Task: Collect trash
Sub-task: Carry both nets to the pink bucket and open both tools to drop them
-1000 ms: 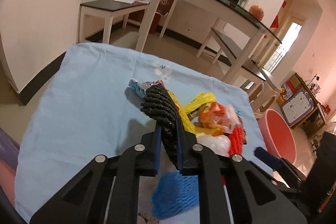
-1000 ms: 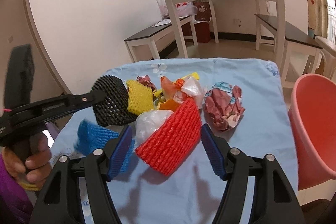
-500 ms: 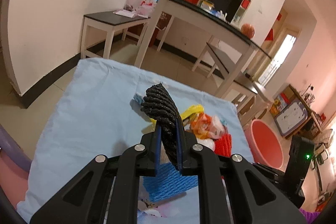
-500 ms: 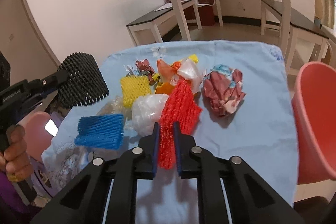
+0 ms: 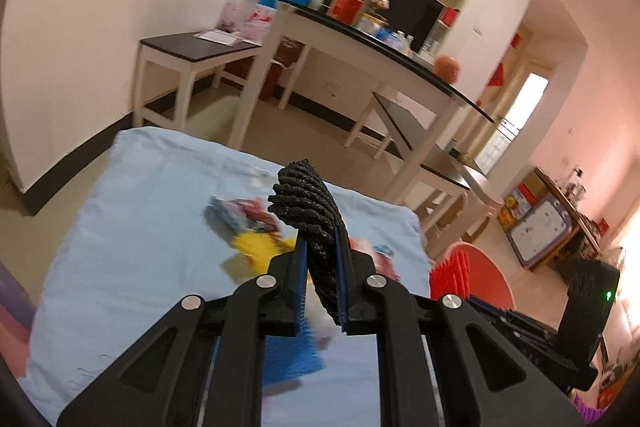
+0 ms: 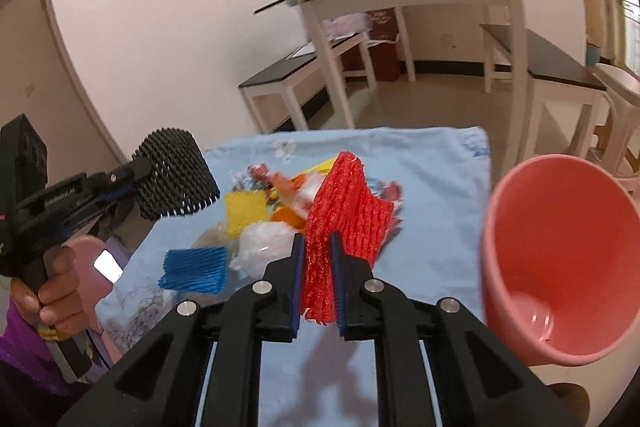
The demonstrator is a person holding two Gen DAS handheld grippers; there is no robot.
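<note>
Trash pile (image 6: 276, 203) sits mid blue cloth (image 6: 440, 227): yellow net, white bag, blue net (image 6: 194, 269), wrappers. Right gripper (image 6: 316, 267) pinches red foam net (image 6: 344, 223), lifted off the cloth, pink bucket (image 6: 560, 259) just to its right. Left gripper (image 5: 322, 275) pinches black foam net (image 5: 306, 199), held above the cloth's left side.

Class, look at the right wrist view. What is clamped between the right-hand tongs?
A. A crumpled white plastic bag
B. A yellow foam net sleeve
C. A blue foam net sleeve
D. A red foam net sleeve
D: the right tongs are shut on the red foam net sleeve, while the blue foam net sleeve lies on the light blue cloth.
</note>
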